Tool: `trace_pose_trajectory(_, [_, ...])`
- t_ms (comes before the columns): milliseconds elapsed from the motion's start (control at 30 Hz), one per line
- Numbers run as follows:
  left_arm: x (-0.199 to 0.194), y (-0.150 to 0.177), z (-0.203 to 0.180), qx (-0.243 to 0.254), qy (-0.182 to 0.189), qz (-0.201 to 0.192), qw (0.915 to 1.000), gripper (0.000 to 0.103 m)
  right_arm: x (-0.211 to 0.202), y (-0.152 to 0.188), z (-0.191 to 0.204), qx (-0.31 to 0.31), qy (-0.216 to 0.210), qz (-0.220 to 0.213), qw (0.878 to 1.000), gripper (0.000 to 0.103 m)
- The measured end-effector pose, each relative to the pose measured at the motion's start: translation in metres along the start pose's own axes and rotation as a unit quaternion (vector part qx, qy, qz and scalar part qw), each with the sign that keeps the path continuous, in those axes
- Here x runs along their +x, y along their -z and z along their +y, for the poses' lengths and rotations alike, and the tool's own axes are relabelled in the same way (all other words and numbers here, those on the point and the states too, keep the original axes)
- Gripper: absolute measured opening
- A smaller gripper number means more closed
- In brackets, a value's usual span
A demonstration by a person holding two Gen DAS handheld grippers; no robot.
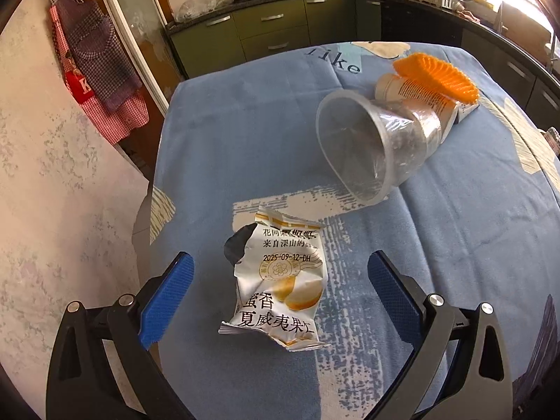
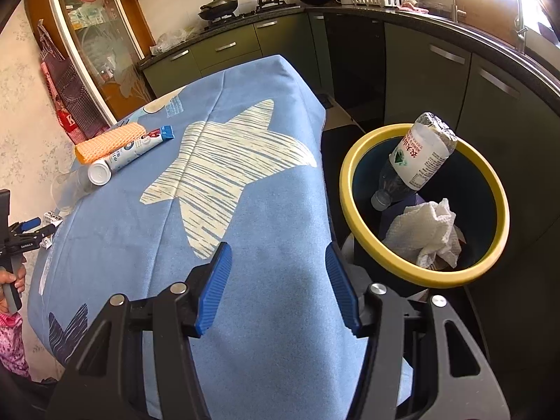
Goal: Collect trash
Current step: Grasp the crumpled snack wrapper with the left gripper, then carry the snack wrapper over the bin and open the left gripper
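A crumpled white snack wrapper [image 1: 276,283] lies on the blue tablecloth [image 1: 245,161]. My left gripper [image 1: 280,259] hovers over it, open, one blue pad on each side and neither touching it. Beyond it a clear plastic cup [image 1: 364,147] lies on its side against a white tube [image 1: 416,94] and an orange sponge cloth [image 1: 437,73]. My right gripper [image 2: 278,248] is open and empty above the table's near right edge. Beside the table stands a yellow-rimmed bin [image 2: 350,189] holding a plastic bottle [image 2: 420,161] and a crumpled paper towel [image 2: 430,234].
The right wrist view shows the tube [image 2: 129,154], the orange cloth [image 2: 108,140] and the clear cup [image 2: 70,189] at the table's far left, with a hand [image 2: 14,280] holding the other gripper there. Green kitchen cabinets [image 2: 490,112] stand behind the bin. A wall [image 1: 52,210] borders the table's left side.
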State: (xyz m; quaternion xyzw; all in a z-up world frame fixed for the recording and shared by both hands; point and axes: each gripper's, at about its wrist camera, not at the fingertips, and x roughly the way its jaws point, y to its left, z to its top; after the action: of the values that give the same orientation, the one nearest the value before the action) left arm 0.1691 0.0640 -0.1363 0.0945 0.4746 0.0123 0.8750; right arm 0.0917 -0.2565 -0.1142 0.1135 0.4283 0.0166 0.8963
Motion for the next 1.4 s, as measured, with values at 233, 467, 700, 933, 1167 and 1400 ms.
trace_pose_trajectory(233, [0.019,-0.001,0.012,-0.013,-0.004,0.014,0.9998,0.088,0.006,-0.001,0.003,-0.003,-0.007,0.006,1.0,0.053])
trace_pose_trajectory(467, [0.014,-0.001,0.011,-0.017,0.025,0.015,0.9994,0.061,0.007,-0.001,0.005,-0.005,-0.009,0.007,1.0,0.053])
trace_pose_trajectory(700, [0.001,0.004,-0.005,-0.009,0.05,0.008,0.9987,0.051,0.005,-0.001,0.007,-0.006,-0.011,0.005,1.0,0.053])
trace_pose_trajectory(933, [-0.032,0.007,-0.039,0.021,0.083,-0.012,0.9963,0.051,0.001,-0.002,0.005,-0.004,-0.013,-0.001,1.0,0.053])
trace_pose_trajectory(1167, [-0.065,0.0,-0.097,0.079,0.135,-0.034,0.9871,0.051,-0.011,0.002,-0.01,0.012,-0.01,-0.017,1.0,0.053])
trace_pose_trajectory(1400, [-0.089,-0.033,-0.183,0.152,0.195,-0.063,0.9668,0.051,-0.031,0.018,-0.048,0.055,0.009,-0.036,0.998,0.053])
